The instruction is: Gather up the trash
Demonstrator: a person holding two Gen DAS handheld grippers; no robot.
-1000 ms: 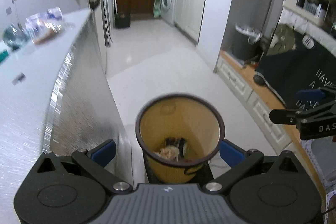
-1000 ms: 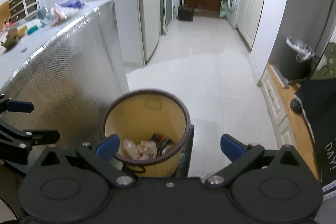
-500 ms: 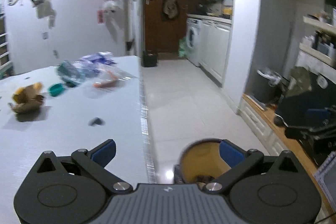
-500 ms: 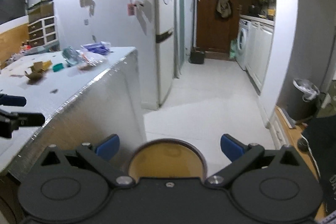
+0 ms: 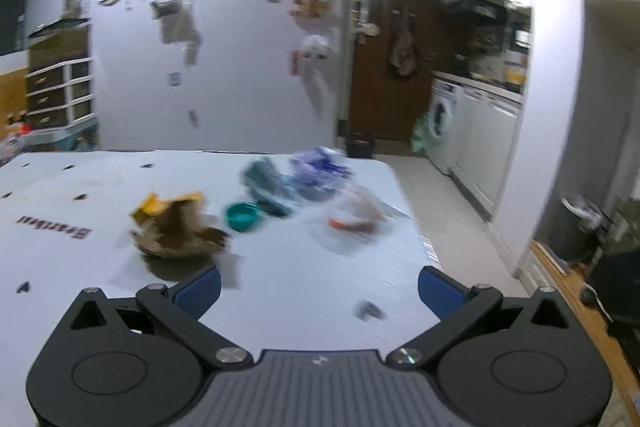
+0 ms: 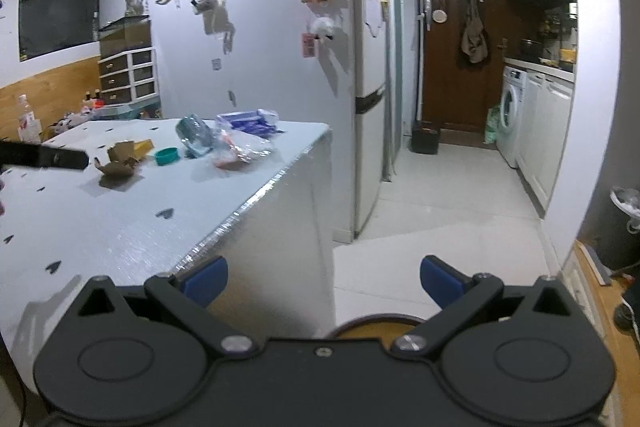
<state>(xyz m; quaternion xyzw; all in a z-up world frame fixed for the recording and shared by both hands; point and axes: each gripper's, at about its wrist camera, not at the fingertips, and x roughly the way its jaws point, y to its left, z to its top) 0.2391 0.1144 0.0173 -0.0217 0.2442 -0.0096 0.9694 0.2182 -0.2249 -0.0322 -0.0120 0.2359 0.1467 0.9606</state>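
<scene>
Left gripper [image 5: 318, 285] wide, empty | right gripper [image 6: 323, 281] wide, empty | trash: cardboard [image 5: 176, 227] just ahead of left finger | advice: centre, straddle, close gently | bin [image 6: 376, 325] under right fingers

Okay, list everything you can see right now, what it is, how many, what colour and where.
Table: one, white, left of the aisle.
Crumpled cardboard: one, brown and yellow, on the table, nearest the left gripper.
Small bowl: one, teal, right of the cardboard.
Plastic wrappers: a heap, clear, teal and blue, count unclear, toward the table's far right edge.
Waste bin: one, yellow with dark rim, on the floor below the right gripper, mostly hidden.
Fridge: one, pale, beyond the table.
Washing machine: one, white, far right.
Left gripper: open, empty, over the table.
Right gripper: open, empty, above the bin.
</scene>
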